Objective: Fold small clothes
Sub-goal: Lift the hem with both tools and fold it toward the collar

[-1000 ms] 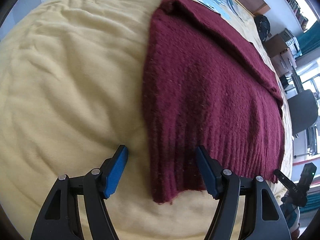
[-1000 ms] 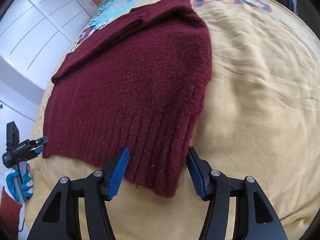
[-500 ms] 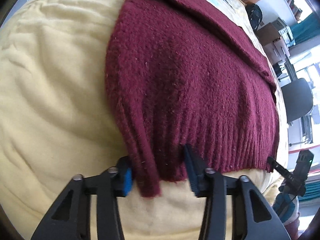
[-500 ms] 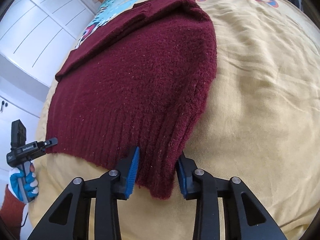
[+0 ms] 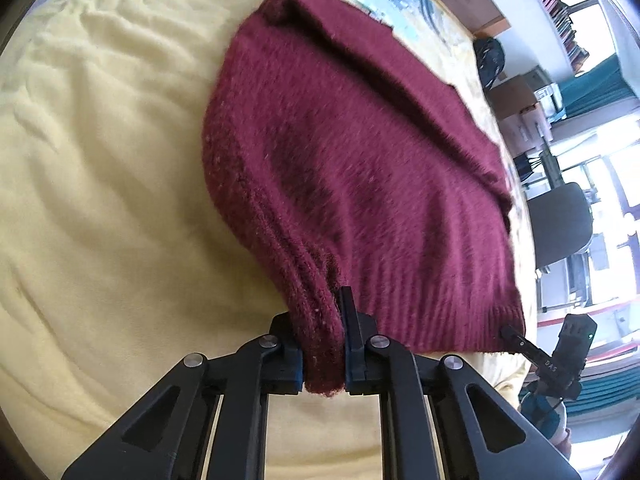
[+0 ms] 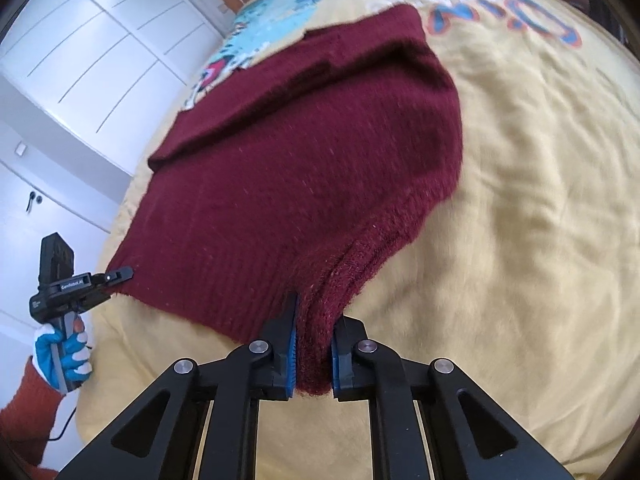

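Note:
A maroon knit sweater (image 5: 360, 152) (image 6: 304, 152) lies spread on a yellow blanket (image 5: 100, 200), with one part folded over along its far side. My left gripper (image 5: 320, 320) is shut on the bunched ribbed hem at the sweater's left corner, which is raised off the blanket. At the other hem corner my right gripper (image 6: 316, 320) is shut on the knit in the same way, with fabric squeezed between its blue pads (image 6: 291, 356). In the right wrist view the left gripper (image 6: 120, 274) shows at the far hem corner, held by a gloved hand (image 6: 60, 352).
The blanket (image 6: 540, 240) carries a colourful cartoon print (image 6: 256, 40) beyond the sweater. White wardrobe doors (image 6: 80, 60) stand past the bed's left side. A dark chair (image 5: 560, 228), boxes (image 5: 520, 96) and a bright window stand past its right side.
Both grippers went from open astride the hem corners to shut on them. Both have risen a little, pulling the hem up off the blanket.

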{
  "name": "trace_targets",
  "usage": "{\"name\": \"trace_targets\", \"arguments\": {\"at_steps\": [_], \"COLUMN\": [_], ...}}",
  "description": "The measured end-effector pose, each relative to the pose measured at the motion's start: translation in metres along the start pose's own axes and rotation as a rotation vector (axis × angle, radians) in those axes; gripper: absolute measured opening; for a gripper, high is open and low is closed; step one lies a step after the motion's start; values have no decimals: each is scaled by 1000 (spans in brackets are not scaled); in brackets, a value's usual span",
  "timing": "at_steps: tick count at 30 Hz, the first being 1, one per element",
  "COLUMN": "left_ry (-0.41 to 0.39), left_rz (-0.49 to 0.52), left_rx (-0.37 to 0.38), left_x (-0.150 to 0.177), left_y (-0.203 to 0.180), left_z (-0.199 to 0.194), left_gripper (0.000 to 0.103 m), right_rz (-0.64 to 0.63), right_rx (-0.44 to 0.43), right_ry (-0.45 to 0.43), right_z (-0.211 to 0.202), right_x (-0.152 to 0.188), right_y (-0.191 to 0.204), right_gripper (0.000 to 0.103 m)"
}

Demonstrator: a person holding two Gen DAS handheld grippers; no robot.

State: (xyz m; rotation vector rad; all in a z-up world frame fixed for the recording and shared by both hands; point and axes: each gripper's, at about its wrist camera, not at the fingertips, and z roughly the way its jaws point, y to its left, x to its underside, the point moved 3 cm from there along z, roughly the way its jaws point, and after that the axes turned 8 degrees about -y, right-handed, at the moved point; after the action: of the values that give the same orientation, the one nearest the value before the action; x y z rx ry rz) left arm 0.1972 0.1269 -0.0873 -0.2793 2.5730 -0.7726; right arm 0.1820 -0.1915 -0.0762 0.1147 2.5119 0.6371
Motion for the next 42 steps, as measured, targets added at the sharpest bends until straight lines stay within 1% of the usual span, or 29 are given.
{"name": "trace_targets", "arguments": {"at_steps": [7, 12, 17, 19, 22, 26, 27, 30, 35, 38, 40, 42], "left_ry": [-77, -137, -197, -224, -265, -306, -308, -306, -254, -221, -203, -181], "left_rz": [29, 82, 125, 142, 147, 126, 120, 123, 114, 126, 128, 128], "left_rx": [39, 71, 91, 89, 83, 62, 58, 19, -64, -122, -147, -172], "left_x": [-26, -59, -100, -122, -153, -195, -203, -228, -254, -261, -265, -267], "left_y": [-26, -56, -82, -92, -98, -95, -90, -83, -65, -55, -50, -45], "left_z": [-19, -30, -33, -32, -27, -14, -13, 9, 59, 87, 101, 115], "left_gripper": [9, 9, 9, 9, 9, 9, 9, 9, 9, 10, 10, 11], "right_rz": [-55, -101, -139, -142, -135, -109, -106, -95, -63, -37, -15, 1], "right_rx": [-18, -17, 4, 19, 46, 78, 90, 122, 156, 170, 179, 186], "right_ry": [-80, -137, -206, -236, -271, -278, -273, -246, -193, -178, -165, -141], "right_z": [-16, -27, -30, -28, -23, 0, 8, 37, 87, 106, 118, 133], "right_x": [-34, -71, -121, -144, -178, -214, -221, -238, -258, -268, -274, -277], "right_y": [21, 31, 36, 34, 26, 10, 7, -4, -25, -36, -44, -49], "right_gripper": [11, 10, 10, 10, 10, 10, 10, 10, 10, 11, 11, 13]}}
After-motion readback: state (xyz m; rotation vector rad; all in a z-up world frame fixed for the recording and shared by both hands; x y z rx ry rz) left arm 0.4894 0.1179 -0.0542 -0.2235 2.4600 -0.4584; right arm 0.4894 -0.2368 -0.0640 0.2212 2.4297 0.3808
